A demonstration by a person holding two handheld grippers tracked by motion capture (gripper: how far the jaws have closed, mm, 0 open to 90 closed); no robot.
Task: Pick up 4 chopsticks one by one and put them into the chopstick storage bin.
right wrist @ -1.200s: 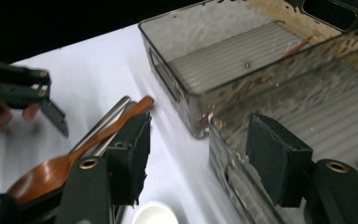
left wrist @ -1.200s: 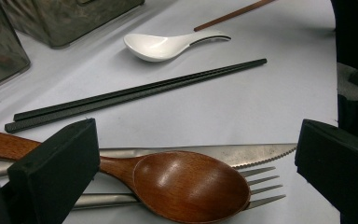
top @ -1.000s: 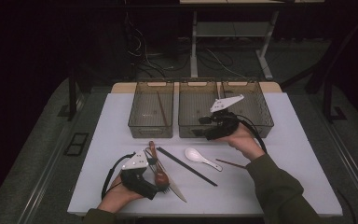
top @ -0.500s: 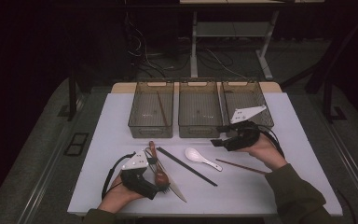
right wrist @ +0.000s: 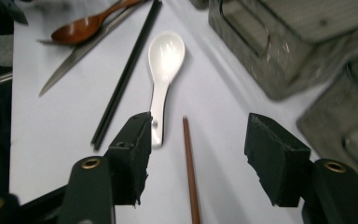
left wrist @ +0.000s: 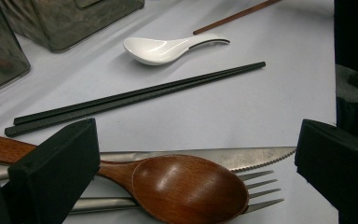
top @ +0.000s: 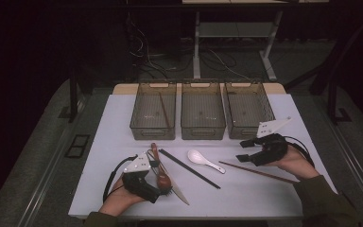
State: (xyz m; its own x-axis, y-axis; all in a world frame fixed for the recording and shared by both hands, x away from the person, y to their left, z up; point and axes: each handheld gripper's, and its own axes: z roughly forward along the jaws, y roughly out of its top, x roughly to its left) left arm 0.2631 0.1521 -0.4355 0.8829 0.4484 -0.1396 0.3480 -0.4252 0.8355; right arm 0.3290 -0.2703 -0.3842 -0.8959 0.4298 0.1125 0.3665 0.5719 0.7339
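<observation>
My left gripper (top: 159,184) (left wrist: 196,140) rests open at the front left of the table. Between its jaws lies a wooden spoon (top: 154,153) (left wrist: 186,186), on top of a knife (left wrist: 256,156) and a fork (left wrist: 261,191); the pads do not touch it. At the right my right gripper (top: 242,150) (right wrist: 200,135) stands open and points left; its jaws have just closed a little. A brown chopstick (top: 257,172) (right wrist: 189,158) lies on the table below the gap, untouched. Beyond it are a white spoon (top: 206,161) (right wrist: 165,60) and a pair of black chopsticks (top: 189,169) (right wrist: 126,70).
Three see-through bins (top: 152,131) (top: 202,132) (top: 243,134) stand side by side at the back of the white table (top: 123,142). The left bin holds one brown chopstick (top: 164,109). Dark floor, cables and table legs lie beyond.
My right gripper has come from above the right bin, rightward and toward the front, down to the brown chopstick. The left hand has kept still.
</observation>
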